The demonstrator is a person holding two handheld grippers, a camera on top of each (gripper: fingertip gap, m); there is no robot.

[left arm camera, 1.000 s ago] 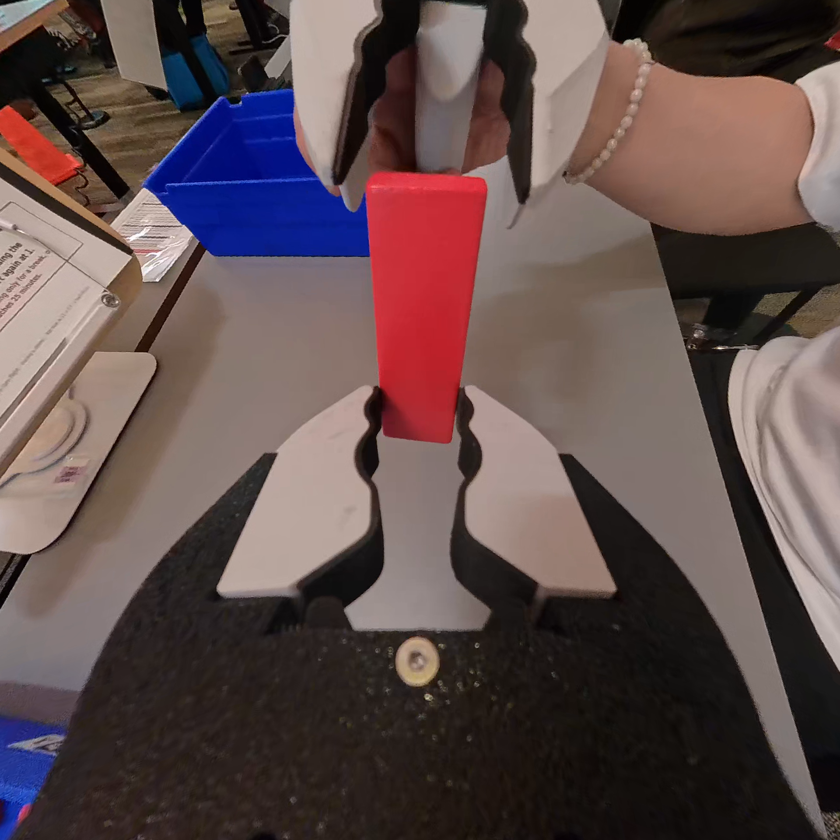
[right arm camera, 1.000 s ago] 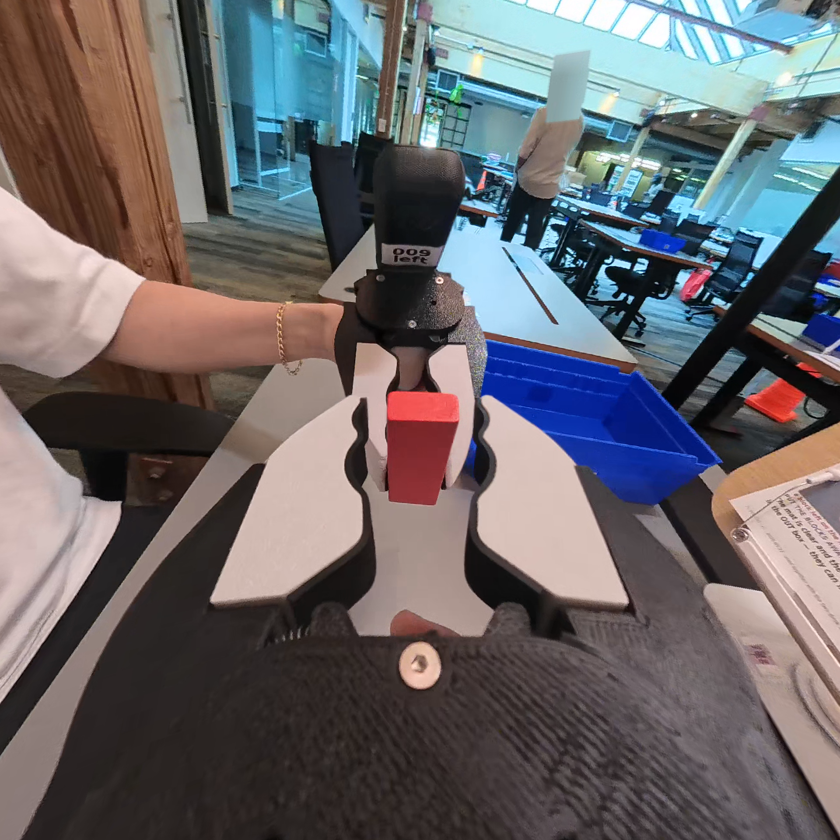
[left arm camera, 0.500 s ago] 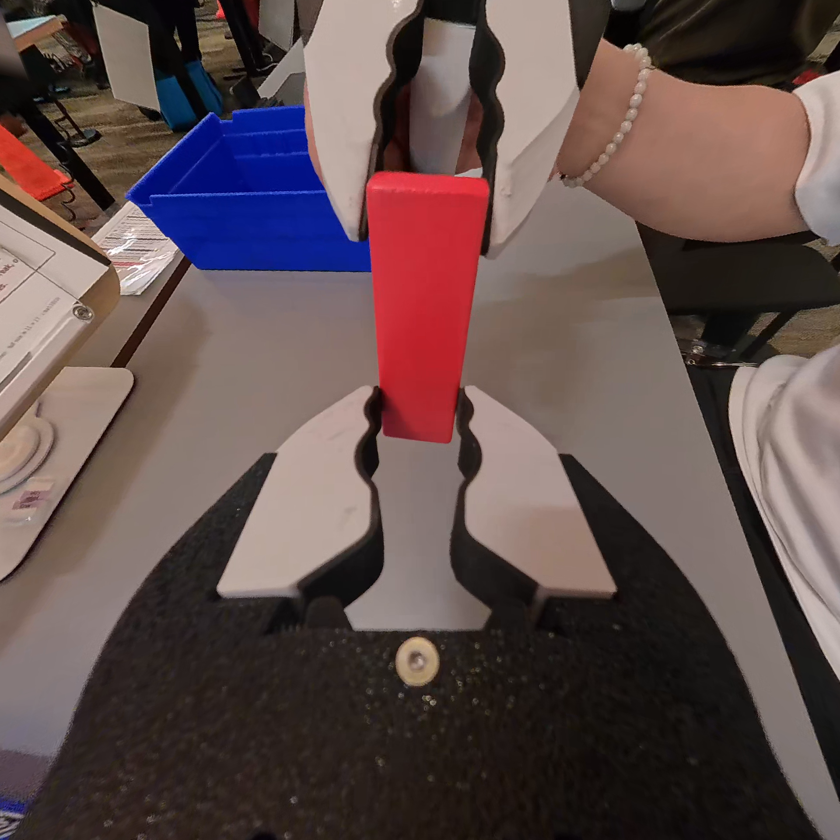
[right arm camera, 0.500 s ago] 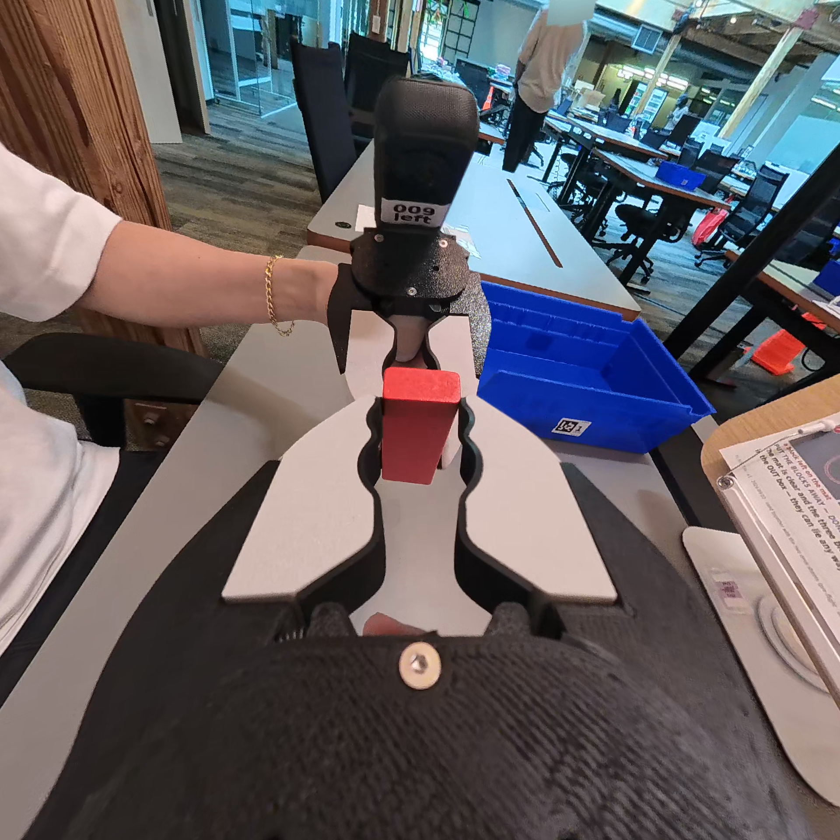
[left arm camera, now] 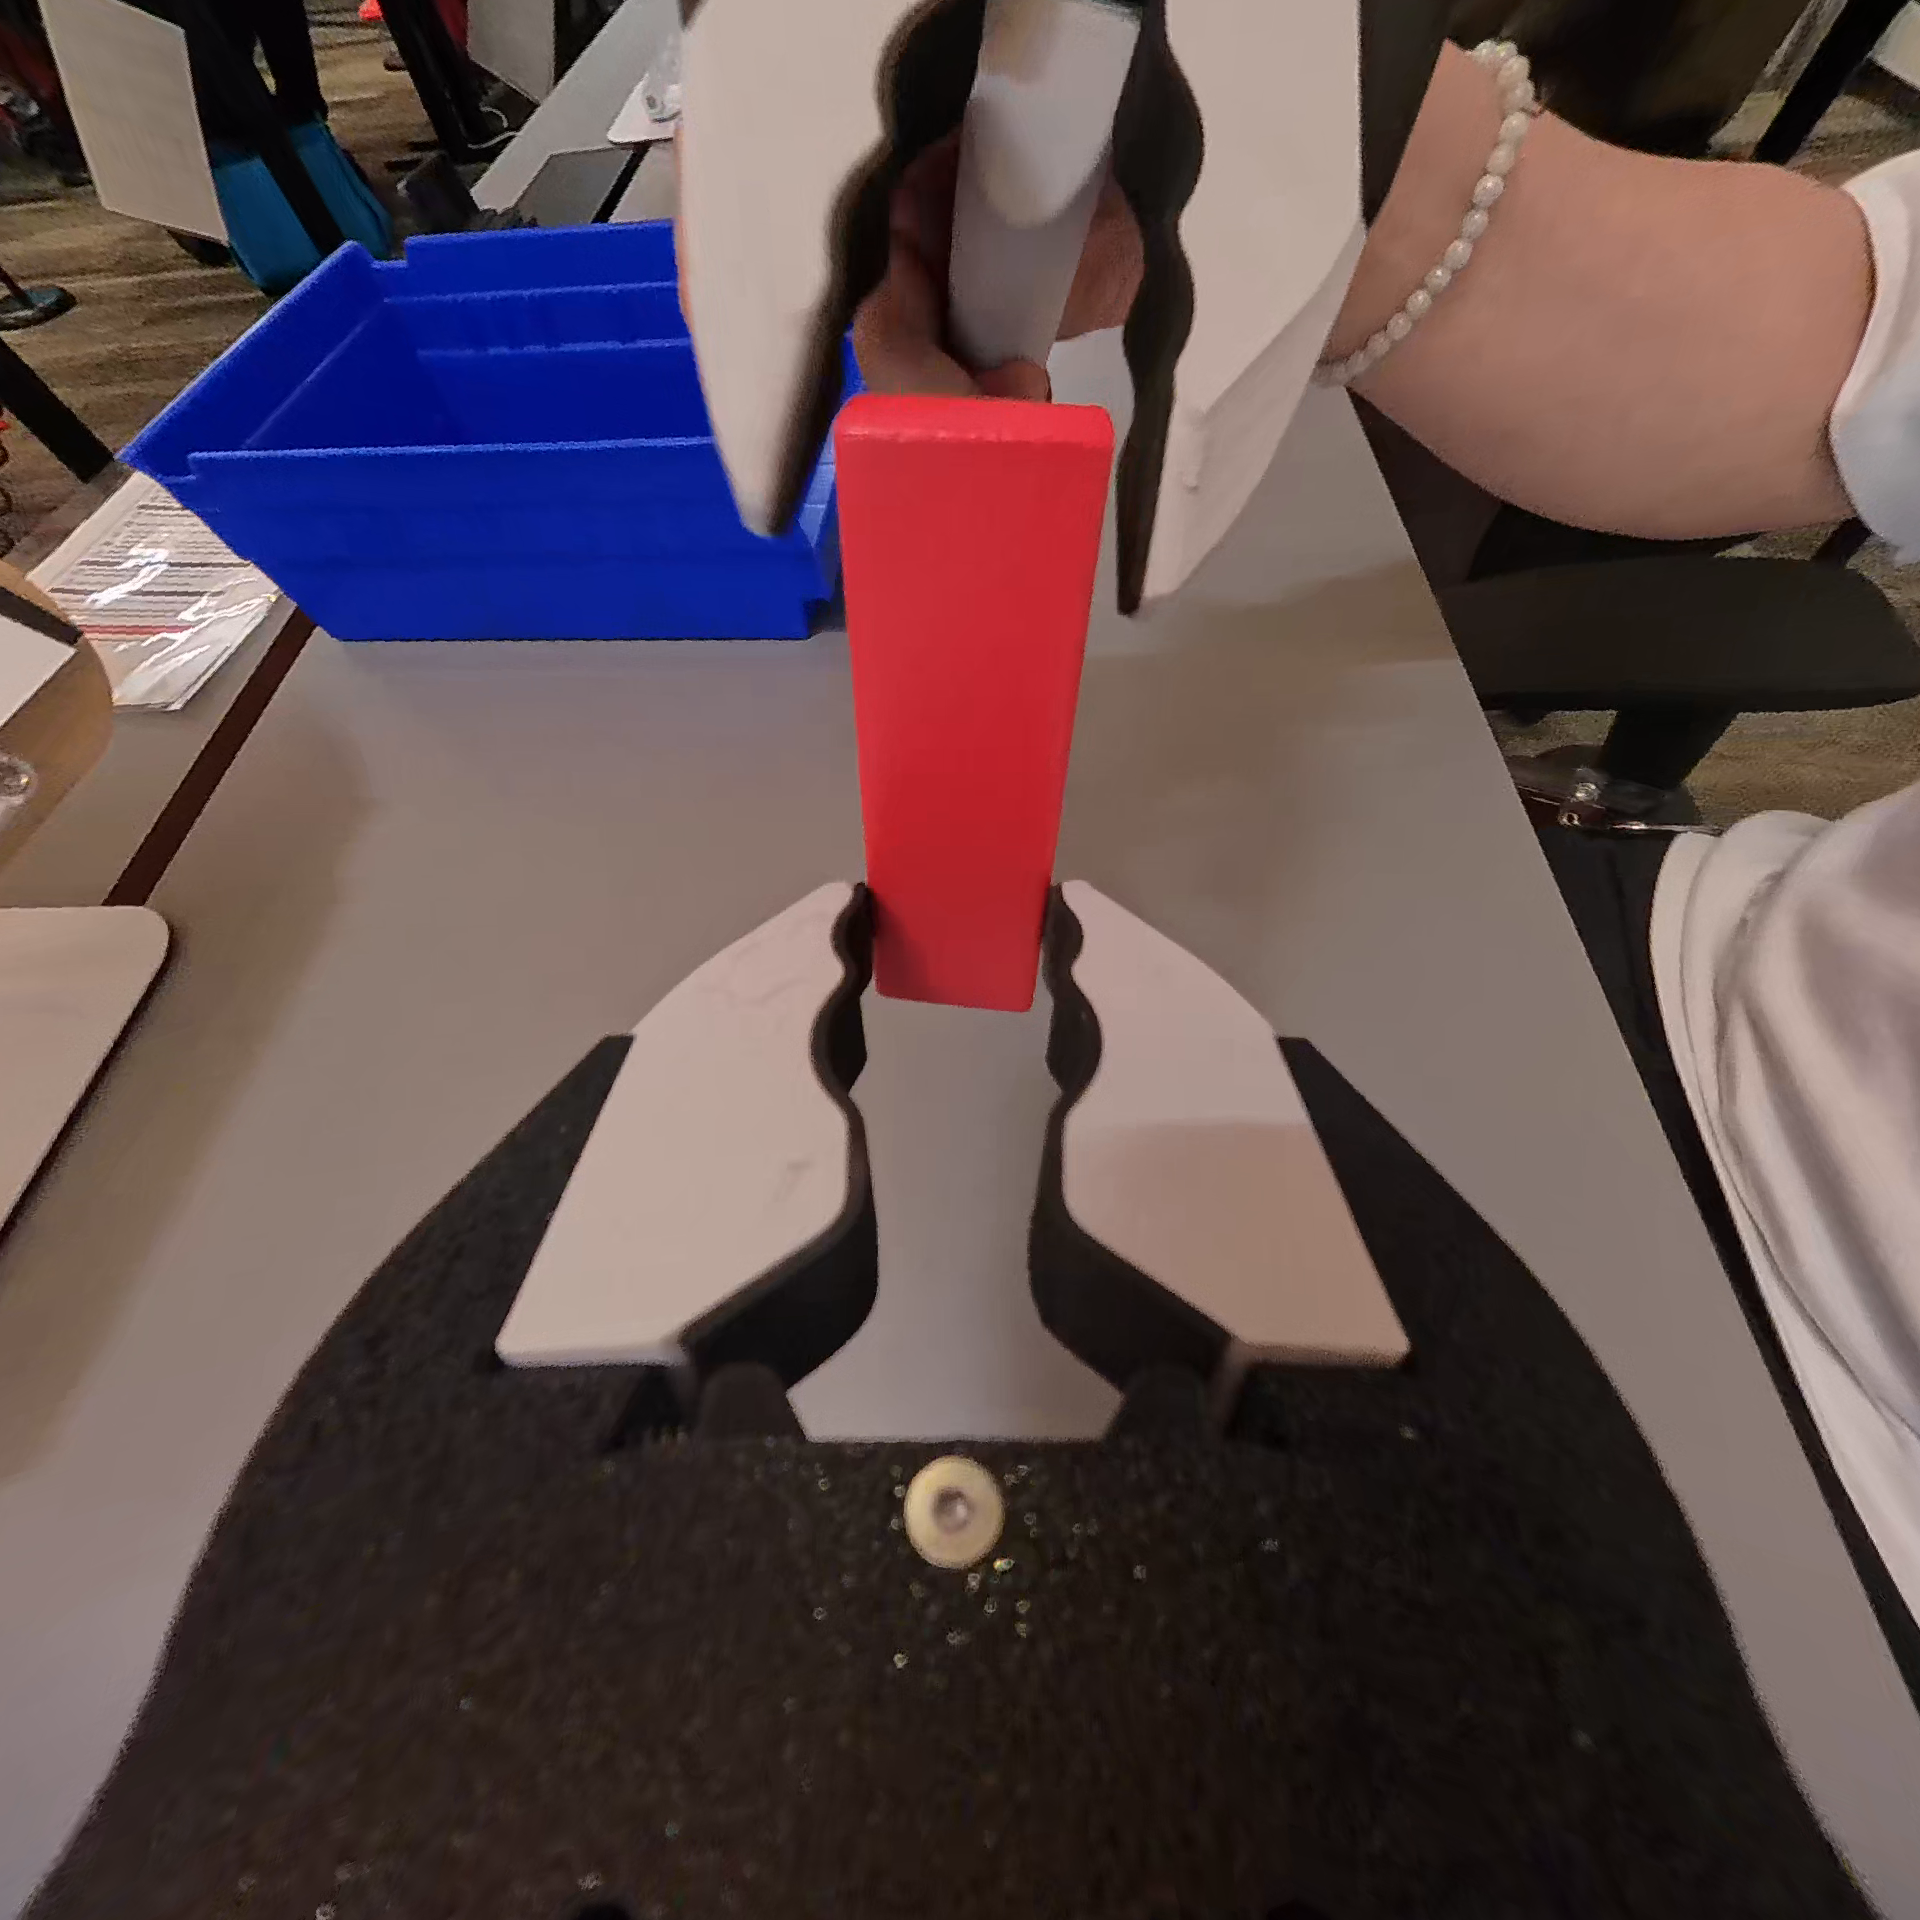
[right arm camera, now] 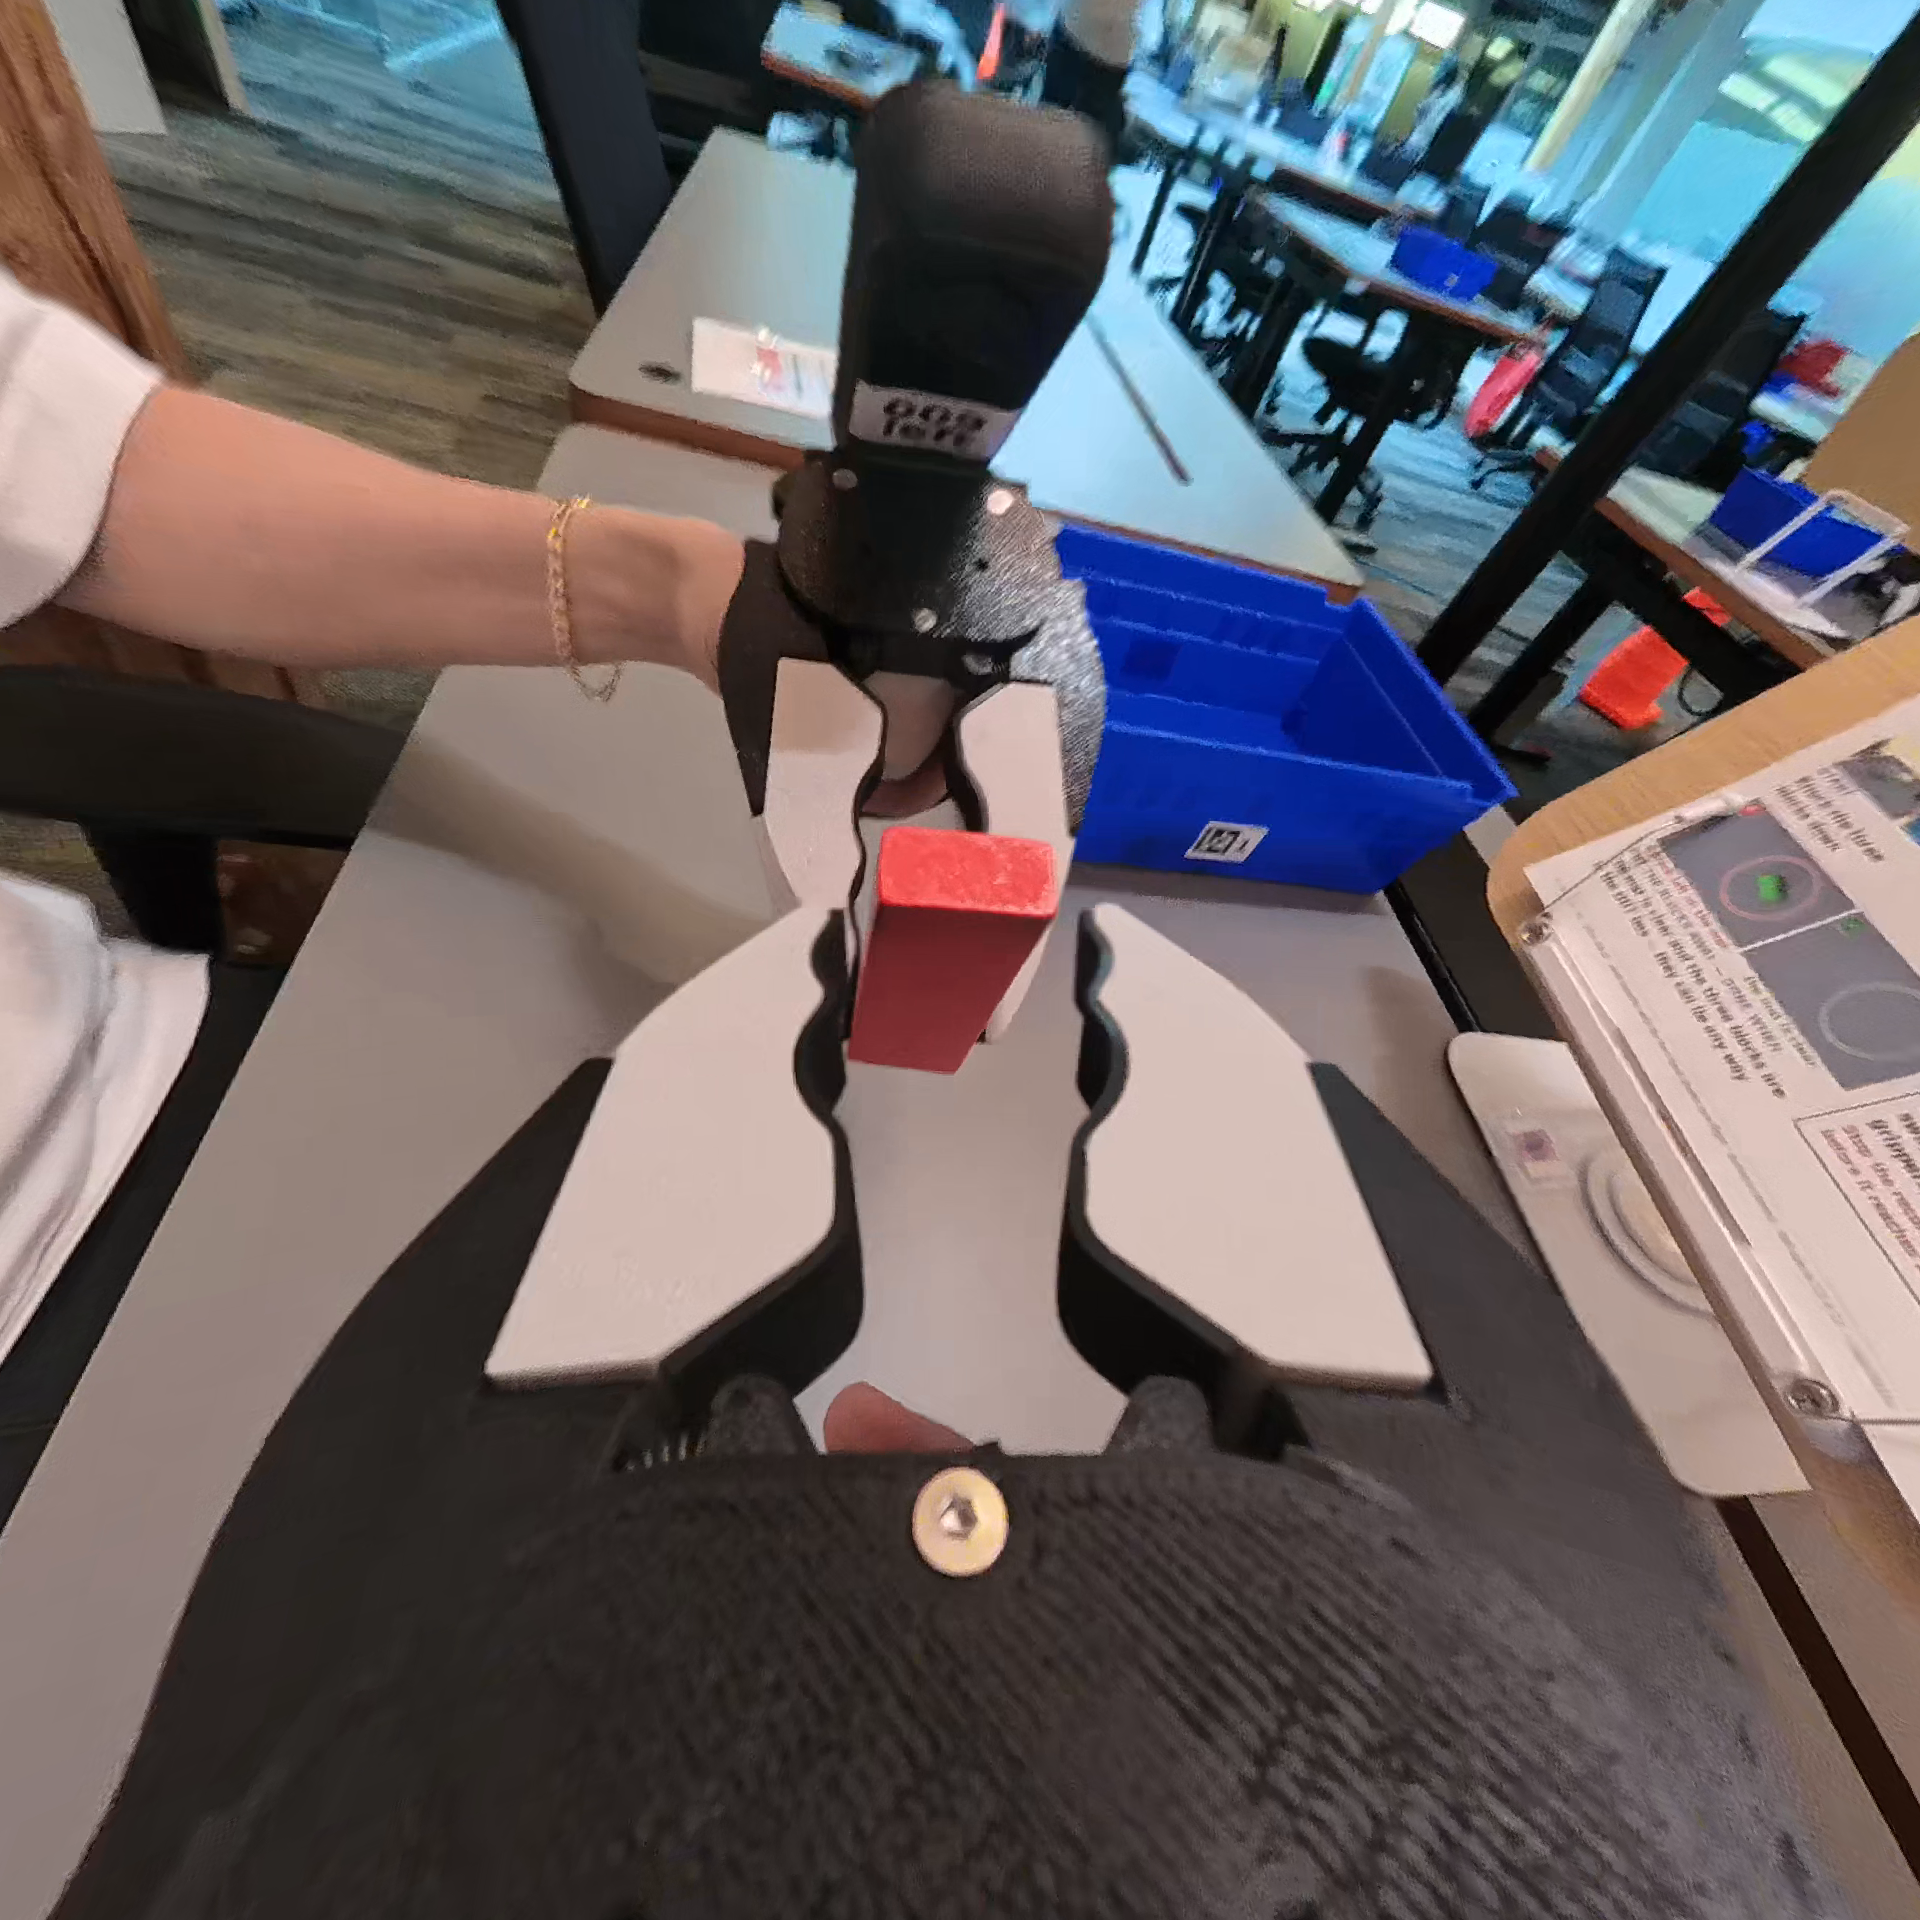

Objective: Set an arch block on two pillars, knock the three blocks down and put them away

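Red wooden block, left wrist view: the left gripper clamps its near end, long axis running straight forward from the fingers, above the grey worktop. The right gripper, fingers spread, flanks the far end without touching. A blue bin sits behind-left.

Right wrist view: the right gripper's released fingers stand either side of the block; the block touches neither.
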